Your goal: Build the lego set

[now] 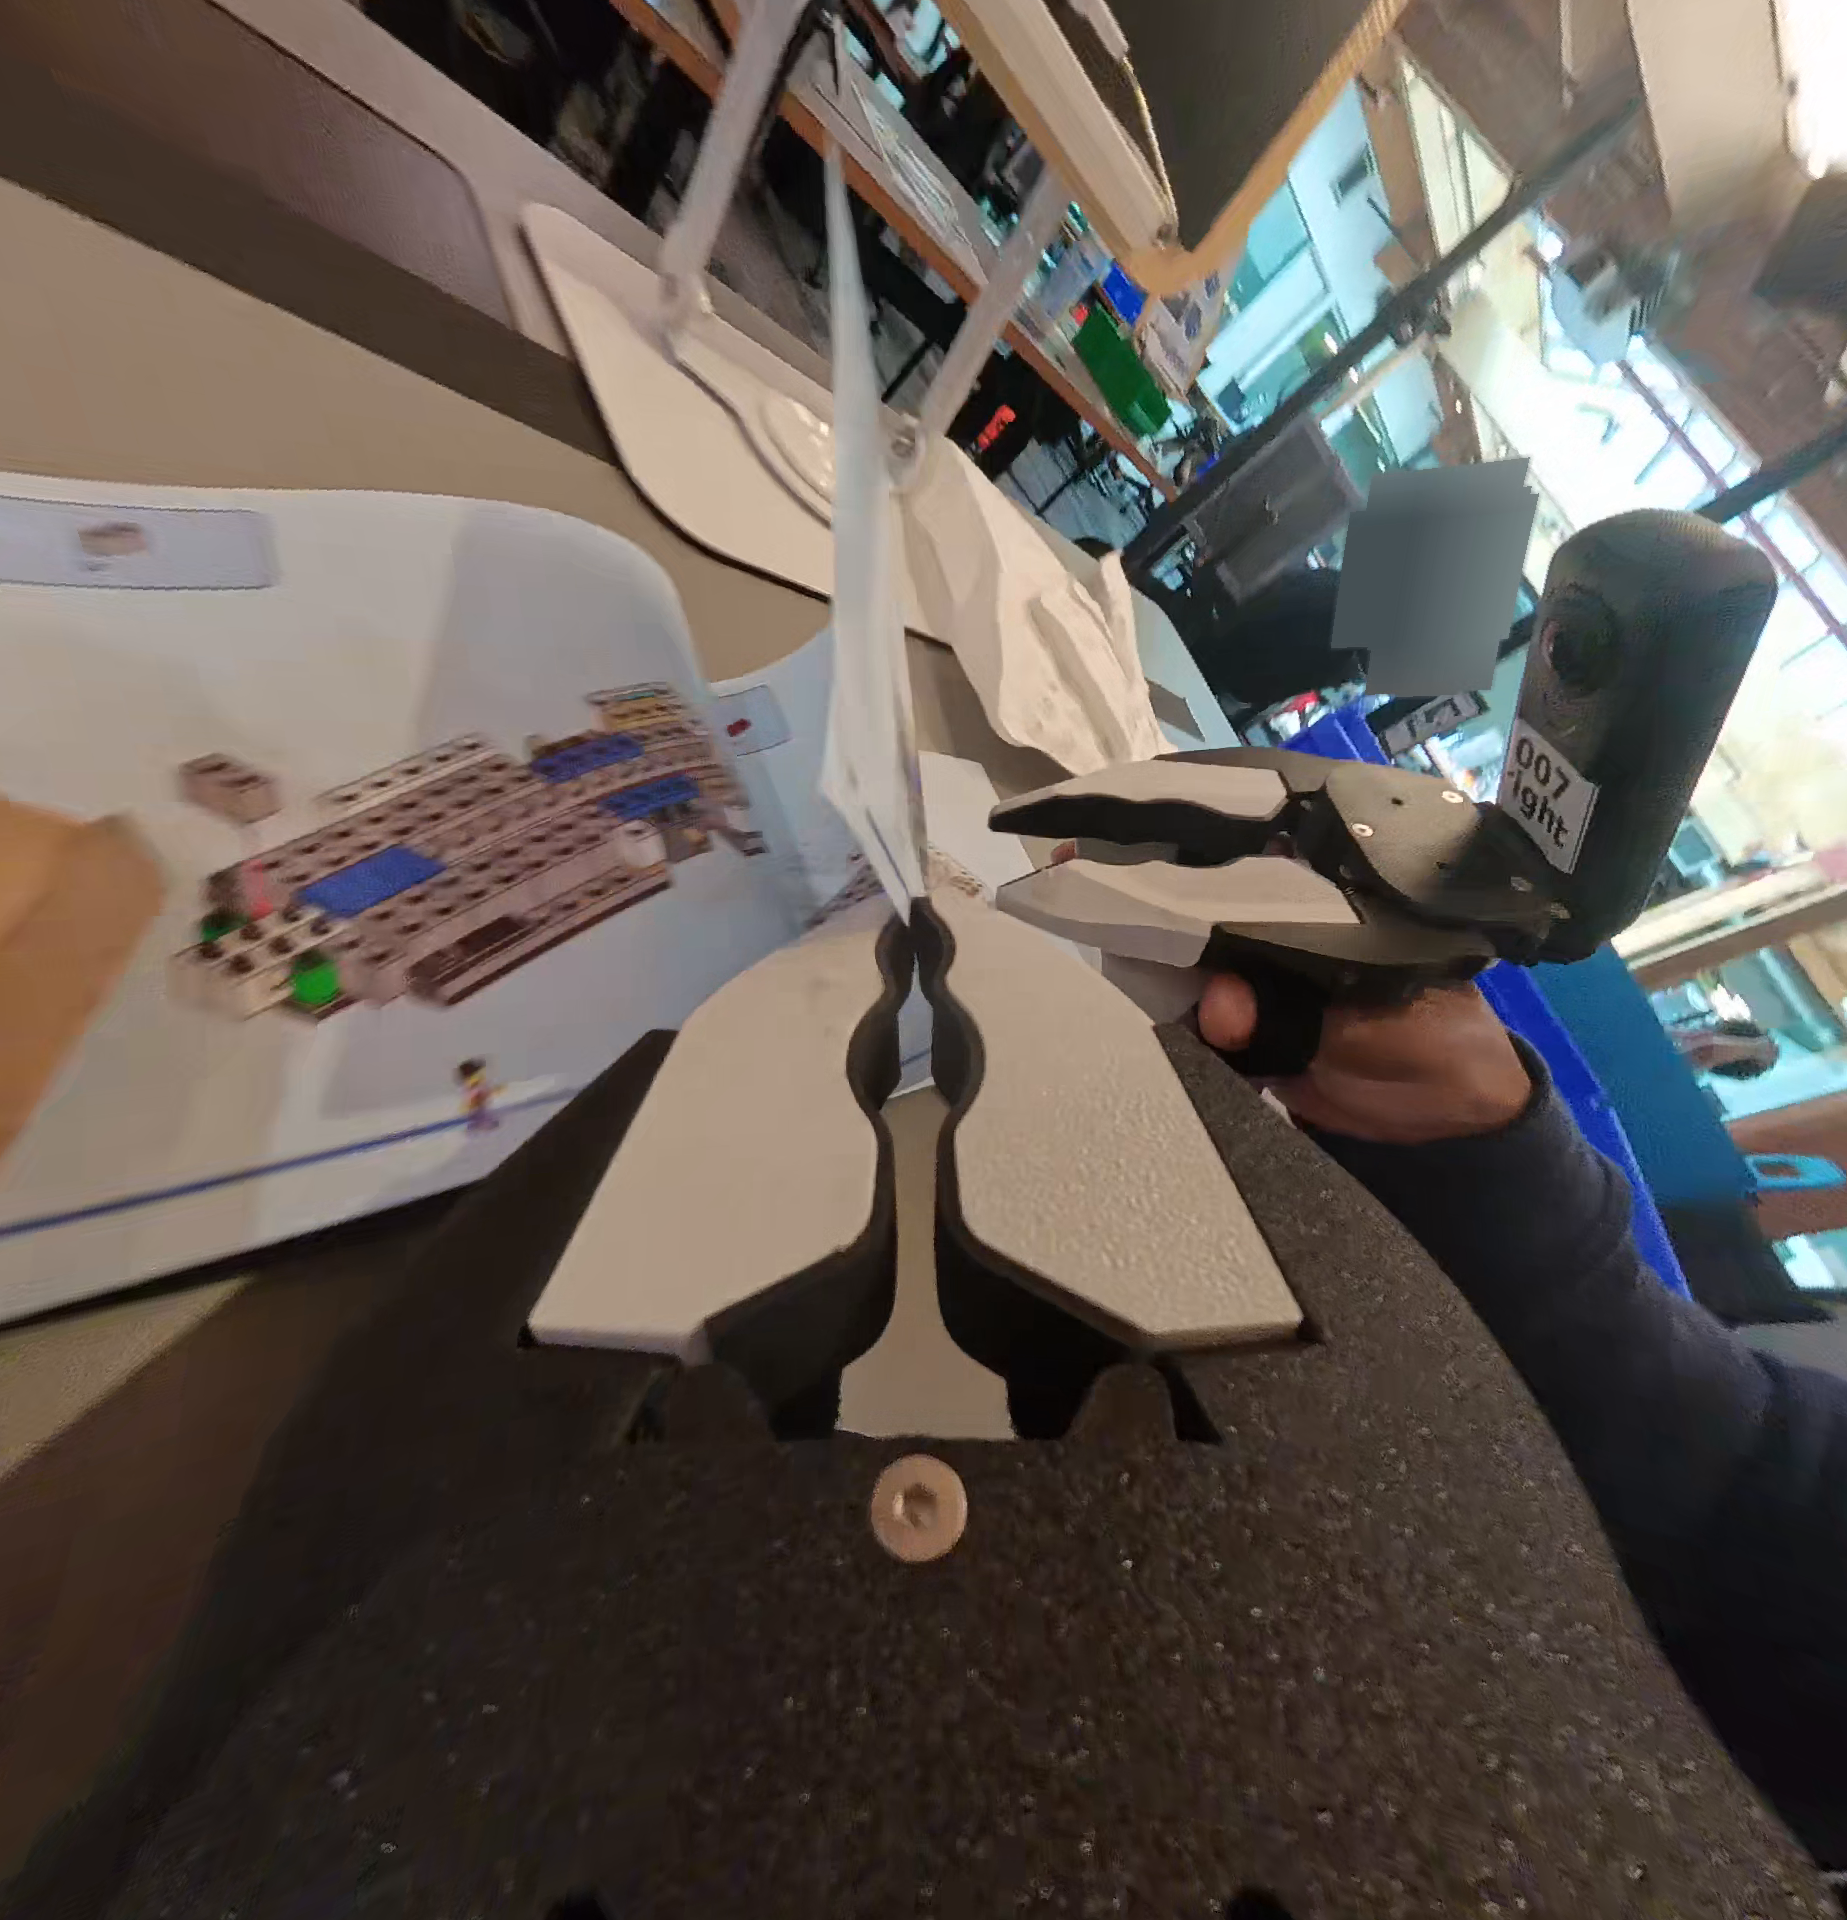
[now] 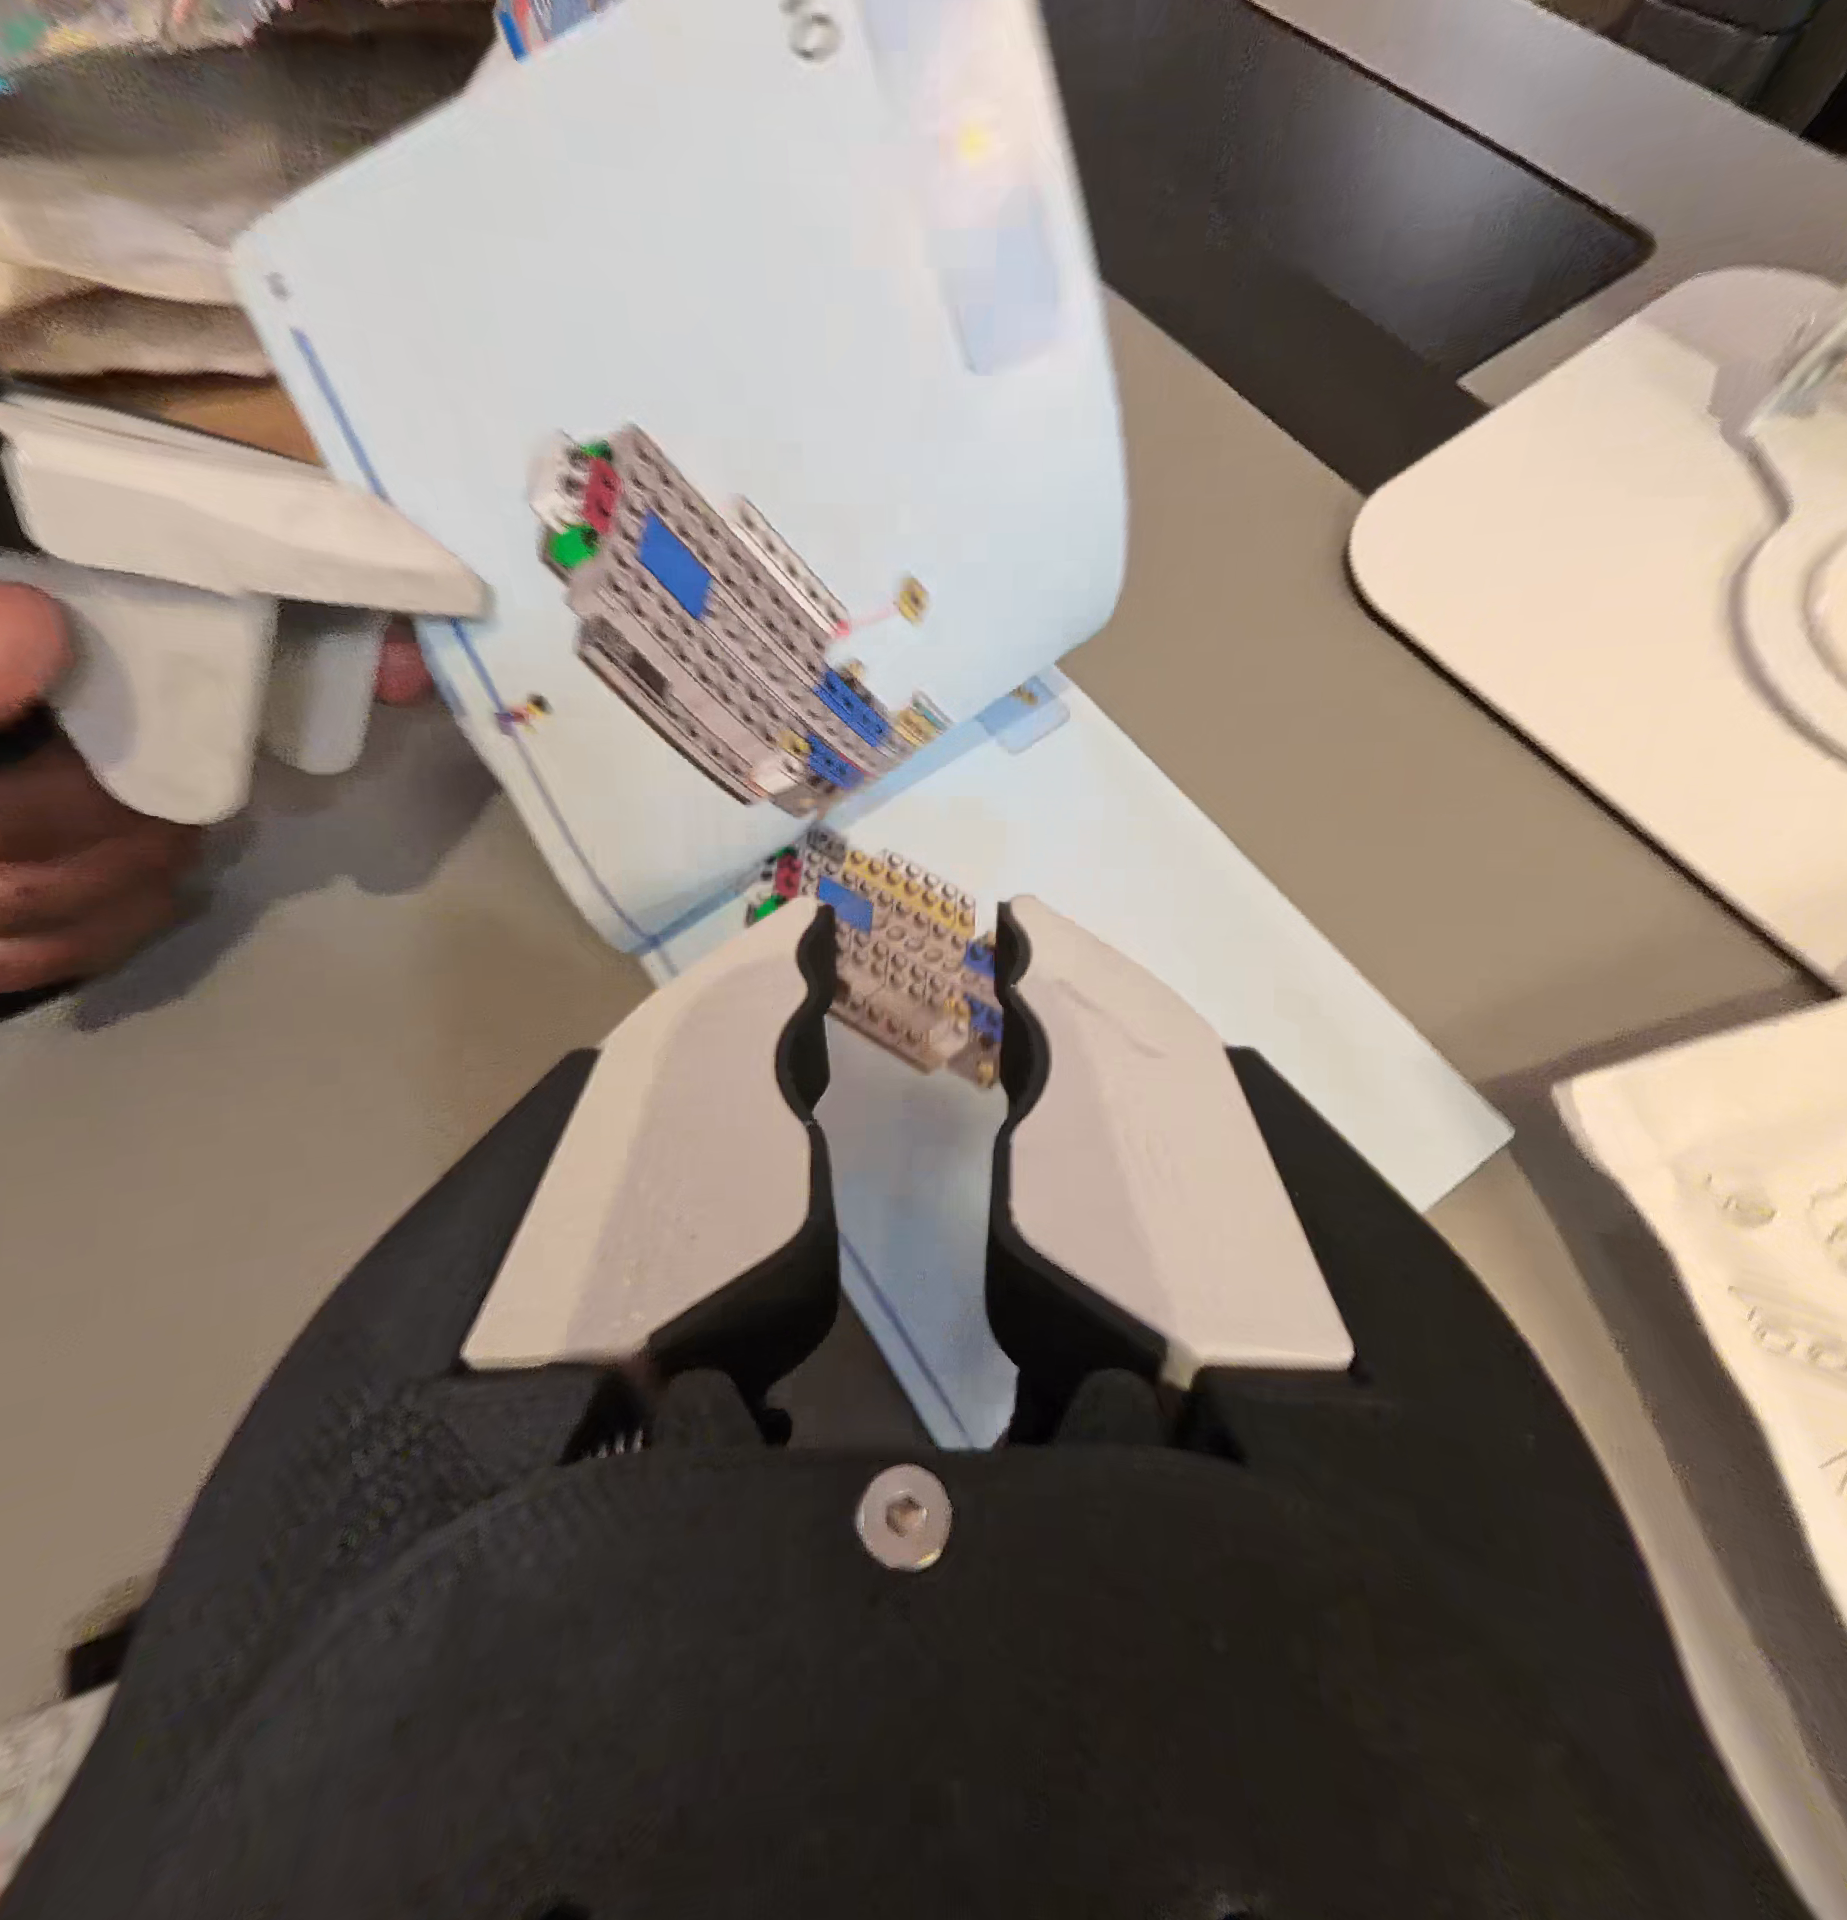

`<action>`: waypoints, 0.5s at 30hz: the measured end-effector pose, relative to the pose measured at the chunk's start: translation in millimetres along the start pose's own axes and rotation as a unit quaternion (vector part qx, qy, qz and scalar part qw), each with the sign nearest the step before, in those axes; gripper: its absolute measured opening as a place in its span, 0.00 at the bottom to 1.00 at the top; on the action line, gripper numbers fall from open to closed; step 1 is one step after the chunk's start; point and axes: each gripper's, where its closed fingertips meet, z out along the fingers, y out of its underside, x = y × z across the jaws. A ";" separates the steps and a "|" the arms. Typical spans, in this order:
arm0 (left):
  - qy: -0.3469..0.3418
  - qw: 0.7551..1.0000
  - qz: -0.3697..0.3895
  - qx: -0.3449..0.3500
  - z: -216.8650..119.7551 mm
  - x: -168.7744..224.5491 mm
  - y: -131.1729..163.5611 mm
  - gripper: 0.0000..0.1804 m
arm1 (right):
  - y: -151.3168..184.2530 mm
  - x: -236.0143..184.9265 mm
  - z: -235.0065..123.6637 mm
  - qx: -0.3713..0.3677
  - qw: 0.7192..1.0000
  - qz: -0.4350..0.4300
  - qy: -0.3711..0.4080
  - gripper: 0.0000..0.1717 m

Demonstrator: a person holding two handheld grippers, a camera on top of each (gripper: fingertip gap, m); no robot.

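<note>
A page [image 1: 877, 665] of the booklet [image 2: 1158, 1039] is pinched upright in the clenched left gripper [image 1: 914, 920], while the right gripper [image 2: 908, 935] is held parted over the flat page.

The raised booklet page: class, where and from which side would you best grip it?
Probably at its free outer edge, edge-on from the booklet's open side: the raised page is thin and stands up there, where the left gripper has its fingertips shut on it.
</note>
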 end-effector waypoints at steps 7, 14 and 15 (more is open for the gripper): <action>-0.061 0.997 0.055 0.007 -49.6 -20.3 -9.4 0.07 | -8.7 -1.8 37.4 -0.059 0.995 -0.065 0.040 0.17; -0.209 0.948 0.225 -0.079 -91.6 -59.0 0.4 0.18 | -8.4 -19.4 52.8 -0.082 0.993 -0.080 0.028 0.17; -0.231 0.935 0.250 -0.099 -95.7 -65.8 3.7 0.20 | -7.9 -20.3 53.5 -0.086 0.992 -0.083 0.028 0.17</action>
